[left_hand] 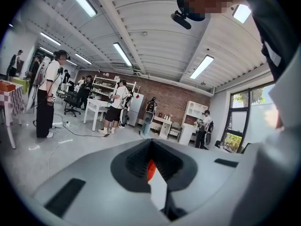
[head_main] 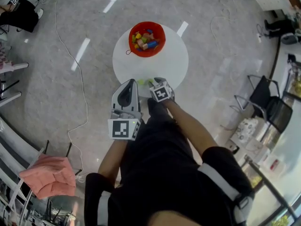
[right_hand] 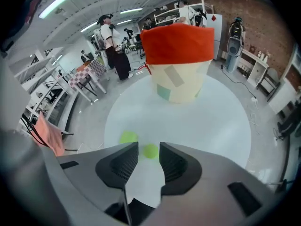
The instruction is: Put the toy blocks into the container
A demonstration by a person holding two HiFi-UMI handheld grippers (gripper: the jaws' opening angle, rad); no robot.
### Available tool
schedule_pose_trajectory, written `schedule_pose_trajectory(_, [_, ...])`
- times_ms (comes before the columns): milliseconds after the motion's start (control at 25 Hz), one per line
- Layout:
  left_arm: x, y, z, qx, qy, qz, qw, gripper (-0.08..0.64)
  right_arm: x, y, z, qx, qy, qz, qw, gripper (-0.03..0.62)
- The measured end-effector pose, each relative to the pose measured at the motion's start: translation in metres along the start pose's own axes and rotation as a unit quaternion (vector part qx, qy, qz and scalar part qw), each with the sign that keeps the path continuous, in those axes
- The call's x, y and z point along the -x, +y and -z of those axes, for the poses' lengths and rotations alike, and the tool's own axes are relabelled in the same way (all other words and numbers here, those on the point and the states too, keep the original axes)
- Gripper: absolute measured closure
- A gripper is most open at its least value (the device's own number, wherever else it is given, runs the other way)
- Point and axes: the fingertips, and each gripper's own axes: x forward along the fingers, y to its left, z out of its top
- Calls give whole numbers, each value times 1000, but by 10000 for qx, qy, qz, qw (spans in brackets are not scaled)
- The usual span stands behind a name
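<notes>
While your right claw (right_hand: 149,146) hangs jaws apart over the table (right_hand: 211,121), one green block (right_hand: 150,151) lies just off its tips, second green block (right_hand: 128,137) just beside, red container (right_hand: 178,44) well beyond, your left claw (left_hand: 150,147) jaws together.

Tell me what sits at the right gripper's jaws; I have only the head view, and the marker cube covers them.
Observer: The right gripper has its jaws apart, with a round green block on the table between their tips, not gripped.
Operator: Describe the container's side.
Observer: Below its red rim the container has a cream wall; it stands beyond the block, slightly right.
Operator: Report the left gripper's jaws.
Observer: The left gripper points up at the room, jaws together, facing no block.
</notes>
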Motion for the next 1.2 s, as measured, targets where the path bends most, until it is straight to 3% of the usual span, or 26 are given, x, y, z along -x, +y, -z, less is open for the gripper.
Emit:
schedule_pose_trajectory(760, [-5,11,2,168,29,-117,9998,572,-37,-6,33,-659,839,144,9942,465])
schedule_pose_trajectory(1200, [-9,13,-5,171,-108,-104,9997,572,0,-8,0,-754,336,-119,9965,469])
